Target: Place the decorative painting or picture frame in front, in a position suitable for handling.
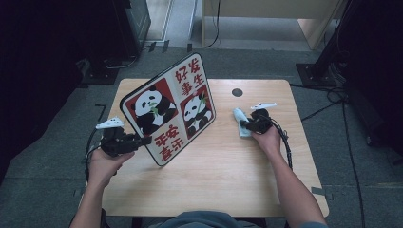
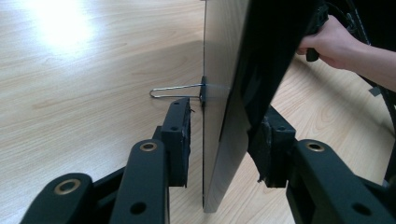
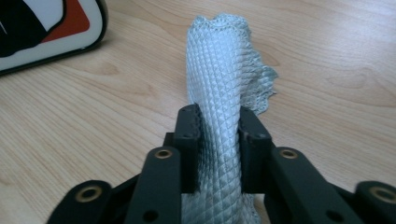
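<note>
So at the worktop's (image 1: 214,166) left edge, the left gripper (image 1: 142,140) has the panda board (image 1: 168,109) standing tilted on its lower edge, the printed face turned up toward the high camera. My guess is that's so the face is easy to wipe. From the left gripper view the fingers (image 2: 180,140) sit either side of the board's (image 2: 224,116) thin edge, partly closed, but there's a visible sliver of gap on both sides, so I'd call it bracketing the board, not clamping it. A wire stand (image 2: 175,89) sticks out from the back and probably helps prop it. Moving right, toward the worktop's right edge and a bit back from the middle, the right gripper (image 1: 244,126) is pinched tight on a pale blue waffle-textured cloth (image 1: 241,121). The right gripper view shows the cloth (image 3: 219,84) bunched up between the fingers (image 3: 189,144) with its free end lying on the wood, just beside the board's corner (image 3: 46,28). Looks like it's ready for wiping.
</note>
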The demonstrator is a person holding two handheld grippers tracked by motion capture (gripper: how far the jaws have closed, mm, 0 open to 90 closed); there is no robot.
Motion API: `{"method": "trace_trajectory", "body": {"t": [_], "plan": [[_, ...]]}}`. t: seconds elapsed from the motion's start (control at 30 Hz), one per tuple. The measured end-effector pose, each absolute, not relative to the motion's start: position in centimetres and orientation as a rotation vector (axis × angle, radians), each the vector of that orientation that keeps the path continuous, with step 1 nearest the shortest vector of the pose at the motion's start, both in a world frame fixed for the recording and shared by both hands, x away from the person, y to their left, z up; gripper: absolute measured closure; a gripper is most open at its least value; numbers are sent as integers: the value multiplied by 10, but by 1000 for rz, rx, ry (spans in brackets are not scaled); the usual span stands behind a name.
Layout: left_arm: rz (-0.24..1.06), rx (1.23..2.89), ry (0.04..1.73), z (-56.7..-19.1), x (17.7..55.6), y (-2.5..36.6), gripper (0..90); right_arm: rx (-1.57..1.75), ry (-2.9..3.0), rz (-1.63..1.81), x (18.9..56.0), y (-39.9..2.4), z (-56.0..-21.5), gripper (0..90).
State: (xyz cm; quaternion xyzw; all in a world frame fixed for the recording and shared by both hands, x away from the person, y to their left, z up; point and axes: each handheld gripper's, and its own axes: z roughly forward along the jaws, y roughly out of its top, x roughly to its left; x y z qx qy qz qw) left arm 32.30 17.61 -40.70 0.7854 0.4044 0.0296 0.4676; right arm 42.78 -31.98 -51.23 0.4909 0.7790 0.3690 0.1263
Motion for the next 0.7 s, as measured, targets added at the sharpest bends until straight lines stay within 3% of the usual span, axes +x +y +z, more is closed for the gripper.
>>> {"method": "trace_trajectory", "body": {"t": [0.3,0.7], "plan": [[57,1921,990,-412,327,170,699,1492,2282,1039,430,-316,-508,802],[67,1917,956,-414,331,166,786,1462,2300,1055,428,-311,-491,805]]}}
